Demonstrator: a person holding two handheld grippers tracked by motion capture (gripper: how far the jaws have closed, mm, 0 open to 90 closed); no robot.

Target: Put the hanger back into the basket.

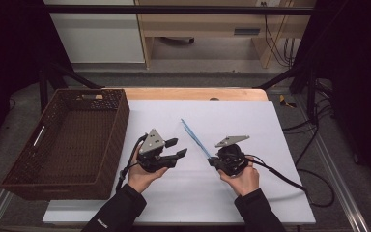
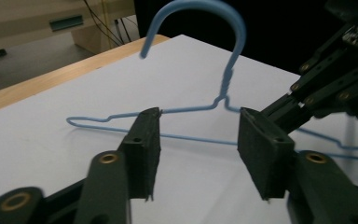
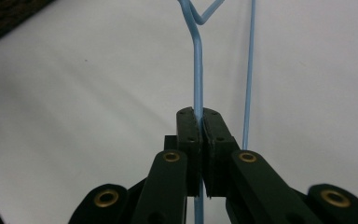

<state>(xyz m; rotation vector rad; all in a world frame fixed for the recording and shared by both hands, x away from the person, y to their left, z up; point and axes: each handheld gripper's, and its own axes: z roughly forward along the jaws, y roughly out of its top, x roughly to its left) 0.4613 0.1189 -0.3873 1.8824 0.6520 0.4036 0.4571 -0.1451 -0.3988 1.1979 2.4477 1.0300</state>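
Note:
A blue wire hanger (image 1: 195,137) is held up above the white board, edge-on in the high view. My right gripper (image 1: 214,161) is shut on the hanger's wire (image 3: 197,70), the jaws pinching one thin blue arm. In the left gripper view the whole hanger (image 2: 223,88) stands upright with its hook on top. My left gripper (image 2: 198,149) is open just short of it, nothing between the jaws. In the high view the left gripper (image 1: 178,149) sits left of the hanger, held in the person's left hand.
A dark brown wicker basket (image 1: 107,140) stands at the left of the white board (image 1: 251,121). Cables (image 1: 314,188) trail off the right side. A wooden table edge (image 1: 193,93) lies beyond the board.

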